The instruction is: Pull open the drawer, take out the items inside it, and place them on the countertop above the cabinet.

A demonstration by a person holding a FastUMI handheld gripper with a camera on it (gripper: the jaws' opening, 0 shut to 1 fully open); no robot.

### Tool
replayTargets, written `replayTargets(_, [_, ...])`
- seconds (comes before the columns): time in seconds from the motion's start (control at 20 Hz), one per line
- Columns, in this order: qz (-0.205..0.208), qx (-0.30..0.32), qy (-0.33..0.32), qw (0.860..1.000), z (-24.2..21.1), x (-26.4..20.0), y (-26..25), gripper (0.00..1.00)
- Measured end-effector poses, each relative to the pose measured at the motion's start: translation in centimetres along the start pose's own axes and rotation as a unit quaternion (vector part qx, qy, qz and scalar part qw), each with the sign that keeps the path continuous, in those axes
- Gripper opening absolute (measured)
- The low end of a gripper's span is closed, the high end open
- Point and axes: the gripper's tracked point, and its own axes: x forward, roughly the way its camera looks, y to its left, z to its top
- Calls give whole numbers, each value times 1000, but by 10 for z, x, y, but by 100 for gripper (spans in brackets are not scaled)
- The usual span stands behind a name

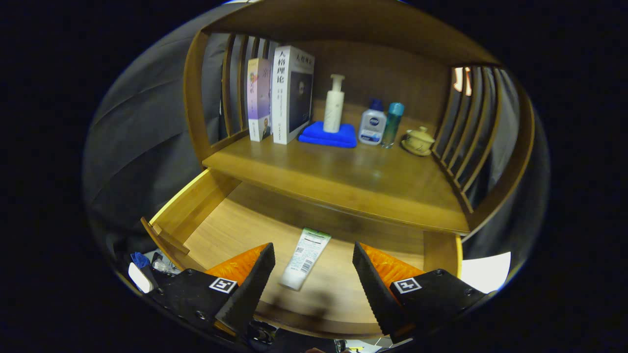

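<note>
Right up front you've got the tool (312, 279) with its two fingers spread wide apart and gripping nothing, hanging just over the front edge of the drawer (196, 201), which is already pulled out. Lying flat on the drawer floor, pretty much in the gap between the fingers and just ahead of them, is a tube (305, 258) with a white and green body. Its long axis runs mostly away from the tool, tilted a bit, with the cap end pointing back toward the fingers and the flat crimped end pointing toward the cabinet. So the fingers already straddle it sideways, which looks like the handy way to pinch it across the narrow width; I'd guess the next bit is just dropping down and closing. Beyond the drawer, the tabletop (343, 176) above it carries two books (282, 95), a pump bottle (334, 103) on a blue cloth (326, 137), two small bottles (380, 122) and a lidded cup (418, 140), with bare wood near its front edge for the tube to land.
</note>
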Motion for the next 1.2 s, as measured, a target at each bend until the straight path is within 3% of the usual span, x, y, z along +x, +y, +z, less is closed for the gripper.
replayTargets(0.25, [32,20,127,991,-33,37,16,100])
replayTargets(0.5, [50,40,185,981,-51,56,29,99])
replayTargets(0.85, [32,48,236,970,-70,80,15,98])
replayTargets(0.95, [35,51,251,966,-78,84,17,93])
replayTargets(1.1, [29,53,255,965,-79,89,17,69])
replayTargets(1.2, [35,54,254,965,-78,88,16,61])
